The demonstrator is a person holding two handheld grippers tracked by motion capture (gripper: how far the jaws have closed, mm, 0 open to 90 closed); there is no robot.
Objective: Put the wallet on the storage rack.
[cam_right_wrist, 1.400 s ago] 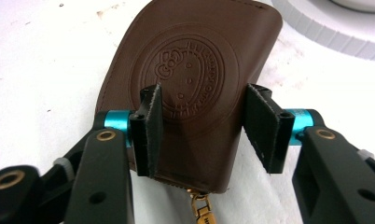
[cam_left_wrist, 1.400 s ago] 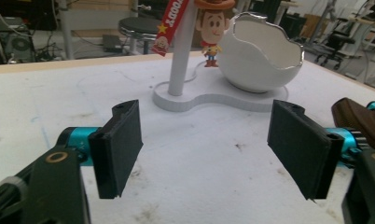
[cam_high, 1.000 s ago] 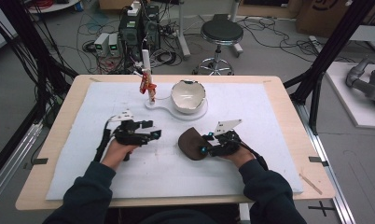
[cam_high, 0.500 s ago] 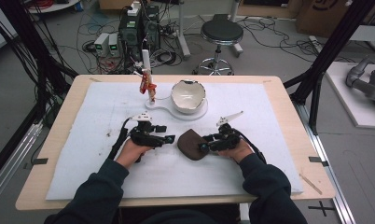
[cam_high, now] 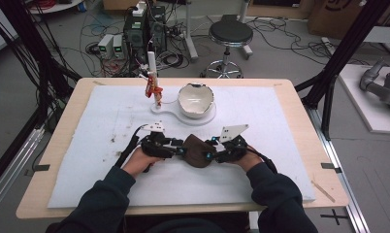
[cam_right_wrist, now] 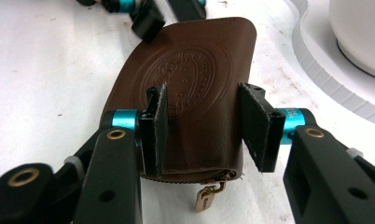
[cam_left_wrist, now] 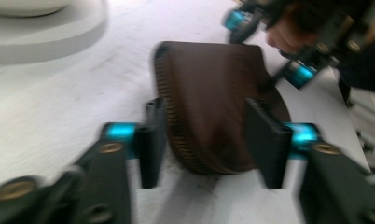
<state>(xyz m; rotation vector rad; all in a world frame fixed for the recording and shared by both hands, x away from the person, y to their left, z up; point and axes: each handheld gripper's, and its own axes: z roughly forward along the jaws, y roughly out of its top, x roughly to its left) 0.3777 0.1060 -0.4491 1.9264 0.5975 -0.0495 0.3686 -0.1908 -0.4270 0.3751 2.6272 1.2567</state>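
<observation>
Now your brown leather pouch (cam_high: 197, 150) lies flat on the white mat (cam_high: 280, 121), just in front of the white bowl (cam_high: 195, 99) that stands on its white base (cam_high: 183, 115), on your side of it. In the right gripper view the pouch shows a round embossed stamp on its upper face and a small brass zip pull (cam_right_wrist: 205, 198) hanging off the end nearest your right hand. Your left gripper (cam_high: 179, 150) comes at the pouch from its left end; its jaws have just been closing, with the pouch between them, and in the left gripper view the left jaw sits against the stitched edge while the right one lies over the leather, though that picture is too blurred to tell whether the pads truly press. Your right gripper (cam_high: 208, 154) meets the pouch from its right end, with both jaws astride the zipped end; its jaws have also just been narrowing, the left pad (cam_right_wrist: 157, 128) lying on the leather and the right one standing at the edge, so a firm pinch cannot be confirmed. Beyond the pouch, left of the bowl, a small red and orange figure (cam_high: 154, 91) stands upright at the narrow end of the base.
</observation>
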